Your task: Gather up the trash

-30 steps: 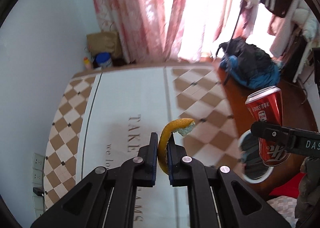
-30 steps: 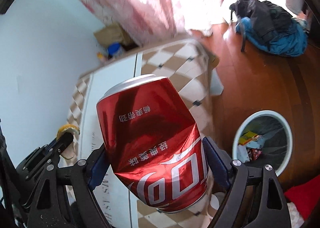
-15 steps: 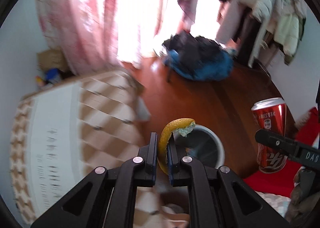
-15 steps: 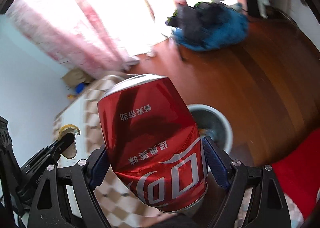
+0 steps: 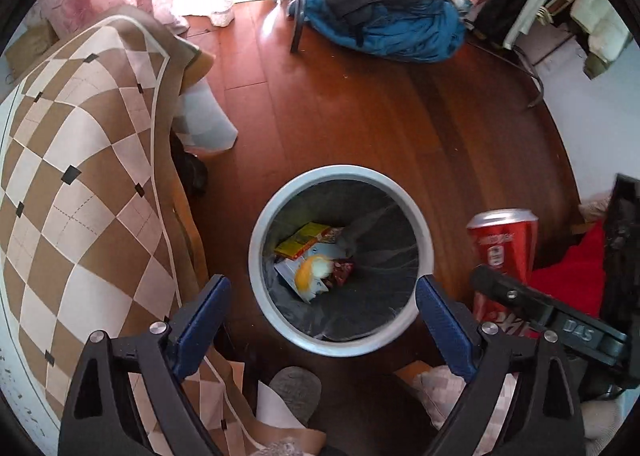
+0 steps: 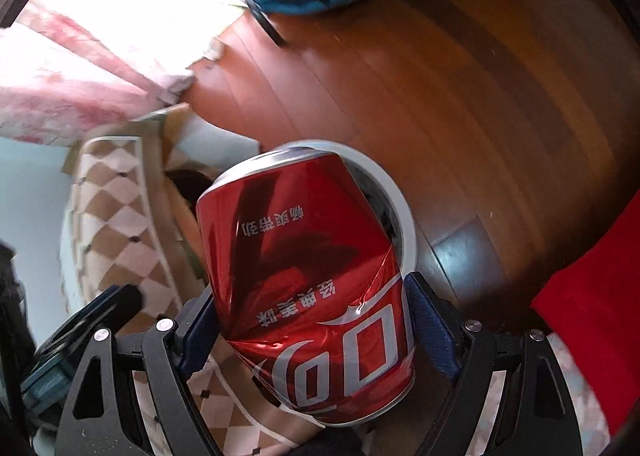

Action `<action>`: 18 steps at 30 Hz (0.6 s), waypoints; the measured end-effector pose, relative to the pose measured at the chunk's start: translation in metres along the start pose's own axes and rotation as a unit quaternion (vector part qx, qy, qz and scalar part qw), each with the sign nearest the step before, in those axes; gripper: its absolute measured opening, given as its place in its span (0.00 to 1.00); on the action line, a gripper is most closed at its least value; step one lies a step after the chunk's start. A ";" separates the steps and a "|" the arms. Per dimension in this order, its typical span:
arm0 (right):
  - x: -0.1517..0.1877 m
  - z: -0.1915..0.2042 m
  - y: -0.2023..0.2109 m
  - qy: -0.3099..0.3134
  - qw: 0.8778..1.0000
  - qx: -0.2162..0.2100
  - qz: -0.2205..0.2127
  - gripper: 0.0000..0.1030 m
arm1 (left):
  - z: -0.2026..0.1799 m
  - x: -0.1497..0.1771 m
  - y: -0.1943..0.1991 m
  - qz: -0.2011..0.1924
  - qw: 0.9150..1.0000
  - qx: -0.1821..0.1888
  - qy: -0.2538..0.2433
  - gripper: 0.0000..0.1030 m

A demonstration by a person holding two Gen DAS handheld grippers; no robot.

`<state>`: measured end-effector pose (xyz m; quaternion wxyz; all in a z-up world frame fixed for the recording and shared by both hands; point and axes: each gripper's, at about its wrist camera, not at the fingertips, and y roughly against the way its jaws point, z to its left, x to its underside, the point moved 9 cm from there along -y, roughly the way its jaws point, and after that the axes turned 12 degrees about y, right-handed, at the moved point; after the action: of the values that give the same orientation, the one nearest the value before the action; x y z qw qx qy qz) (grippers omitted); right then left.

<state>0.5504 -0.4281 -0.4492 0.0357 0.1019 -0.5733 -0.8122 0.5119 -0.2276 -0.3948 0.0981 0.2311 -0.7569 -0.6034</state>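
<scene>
Now left gripper (image 5: 320, 288) hangs over the bin (image 5: 256, 256), jaws spread wide, nothing between them. Peel (image 5: 310, 271) lies inside the bin on the wrappers, so that piece looks done.

Right gripper (image 6: 312, 320) is clamped on the can (image 6: 308, 276), pads on both sides of the lower body. Can is already creased where the pads bite. In the left view it sits to the right of the bin, over bare floor (image 5: 360, 116), not over the opening.

Risks as I see them:
- Let go here and the can hits the floor beside the rim, likely rolls toward the red cloth (image 5: 576, 268). Cause: can not centred over the opening.
- Dented wall means uneven grip; can could twist or slip out mid-move.
- Both grippers converge on one bin, left one is parked over the middle. Cause of a clash: it not clearing before the right swings in.
- Can clipping the rim could tip the bin; looks light, liner only.
- Right view: can blocks most of the bin, so aim is half blind.
</scene>
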 end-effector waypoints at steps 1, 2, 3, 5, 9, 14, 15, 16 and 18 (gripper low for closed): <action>0.000 0.000 -0.008 0.000 1.000 -0.005 0.008 0.85 | 0.002 0.000 -0.003 0.000 1.000 -0.007 0.002 0.92; -0.002 -0.002 -0.014 0.001 1.000 -0.010 0.012 0.87 | 0.004 0.000 -0.003 0.000 1.000 -0.010 0.004 0.92; 0.000 -0.002 -0.020 0.004 1.000 -0.011 0.019 0.95 | 0.008 0.002 -0.002 -0.002 1.000 -0.018 0.003 0.92; 0.005 -0.003 -0.027 0.009 1.000 -0.012 0.024 0.99 | 0.017 0.007 0.000 -0.008 0.999 -0.036 -0.003 0.93; 0.016 -0.001 -0.029 0.028 0.998 0.038 0.036 0.99 | 0.031 0.015 0.008 -0.027 0.997 -0.075 -0.015 0.93; 0.036 -0.001 -0.003 0.042 0.996 0.080 0.024 0.99 | 0.038 0.030 0.029 -0.054 0.992 -0.108 -0.034 0.93; 0.042 0.001 0.006 0.042 0.995 0.083 0.019 0.99 | 0.038 0.033 0.035 -0.057 0.992 -0.108 -0.035 0.93; 0.047 0.003 0.015 0.045 0.995 0.087 0.014 0.99 | 0.038 0.038 0.042 -0.060 0.992 -0.107 -0.035 0.93; 0.055 0.007 0.032 0.048 0.994 0.093 0.005 1.00 | 0.037 0.047 0.056 -0.065 0.991 -0.107 -0.038 0.93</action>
<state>0.4935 -0.4425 -0.4239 0.0579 0.1408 -0.6448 -0.7491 0.4421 -0.2079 -0.3569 0.0540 0.2454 -0.6743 -0.6944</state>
